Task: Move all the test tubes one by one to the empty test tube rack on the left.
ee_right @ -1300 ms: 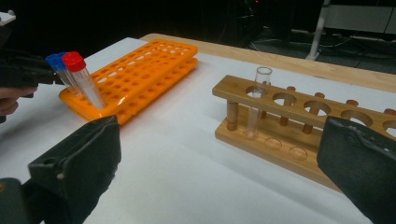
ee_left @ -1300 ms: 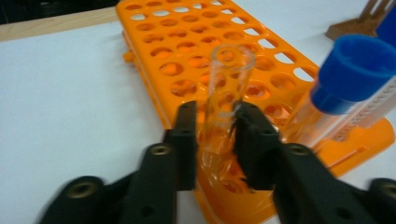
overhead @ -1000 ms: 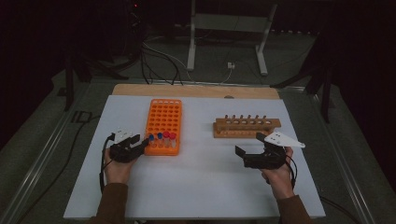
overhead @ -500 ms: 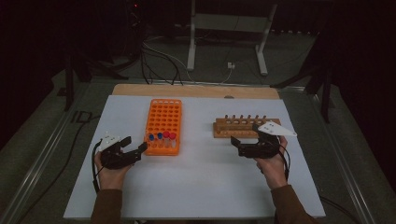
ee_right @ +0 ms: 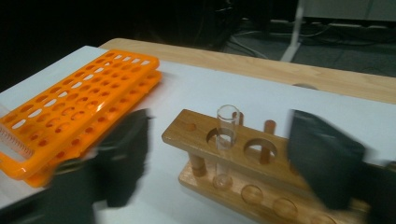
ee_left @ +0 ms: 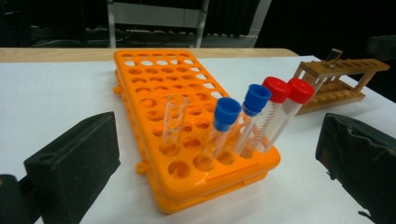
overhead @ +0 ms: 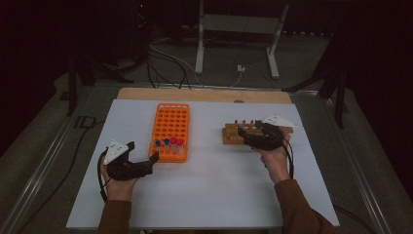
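The right gripper (ee_right: 219, 158), jaws spread, lines up on the clear tube (ee_right: 226, 133) standing in the wooden rack (ee_right: 261, 186) toward the table's right edge, while the left gripper (ee_left: 215, 154) waits spread before the orange rack (ee_left: 154, 88).

A flat white sheet (overhead: 219, 195) is covering the table in front of me, and a pale wooden board (overhead: 195, 94) is showing as a strip along its far edge. Beyond that, a grey metal stand with two splayed legs (overhead: 199, 48) is standing on the grey floor (overhead: 302, 73). Black and white cables (overhead: 165, 58) are trailing across the floor to the left of the stand, and a small white plug (overhead: 240, 68) is lying between its legs. A long grey metal rail (overhead: 44, 161) is running beside the table on my left.
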A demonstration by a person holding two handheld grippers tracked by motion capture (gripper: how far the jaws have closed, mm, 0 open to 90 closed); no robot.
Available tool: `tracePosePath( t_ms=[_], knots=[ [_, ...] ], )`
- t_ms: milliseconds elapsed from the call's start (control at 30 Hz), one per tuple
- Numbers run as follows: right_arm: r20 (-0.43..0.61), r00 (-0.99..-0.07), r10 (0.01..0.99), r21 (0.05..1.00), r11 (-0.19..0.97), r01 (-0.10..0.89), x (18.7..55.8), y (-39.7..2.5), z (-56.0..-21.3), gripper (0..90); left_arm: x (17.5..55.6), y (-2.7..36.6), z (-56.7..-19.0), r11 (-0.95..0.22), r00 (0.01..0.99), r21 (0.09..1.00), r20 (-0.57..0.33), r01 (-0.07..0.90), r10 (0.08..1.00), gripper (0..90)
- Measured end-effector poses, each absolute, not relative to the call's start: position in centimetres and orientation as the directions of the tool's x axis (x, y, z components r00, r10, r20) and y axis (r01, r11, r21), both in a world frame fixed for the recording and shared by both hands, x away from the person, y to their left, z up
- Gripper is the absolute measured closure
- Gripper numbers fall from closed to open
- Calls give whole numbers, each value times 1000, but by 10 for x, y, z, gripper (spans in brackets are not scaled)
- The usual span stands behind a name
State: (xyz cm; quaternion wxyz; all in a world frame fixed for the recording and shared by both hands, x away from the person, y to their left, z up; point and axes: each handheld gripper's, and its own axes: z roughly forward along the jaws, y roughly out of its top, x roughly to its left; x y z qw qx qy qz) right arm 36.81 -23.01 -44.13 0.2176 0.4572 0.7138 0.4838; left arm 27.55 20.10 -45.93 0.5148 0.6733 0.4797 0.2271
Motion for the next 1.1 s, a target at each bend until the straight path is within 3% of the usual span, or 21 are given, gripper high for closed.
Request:
tracePosePath(
  t_ms=[100, 333, 500, 1100],
  knots=[
    [101, -491, 865, 887, 145, 439, 377, -226, -447, 439, 275, 198, -460, -12, 443, 911, -190, 413, 876, 5],
    [72, -452, 889, 872, 164, 462, 394, -216, -463, 603, 274, 195, -458, 4, 454, 912, -209, 411, 866, 5],
    [56, -477, 877, 876, 186, 445, 396, -209, -467, 721, 274, 194, -457, 5, 456, 910, -211, 413, 865, 5],
    [24, -470, 882, 884, 201, 422, 392, -208, -461, 762, 276, 191, -460, 0, 458, 906, -214, 424, 863, 5]
  ],
)
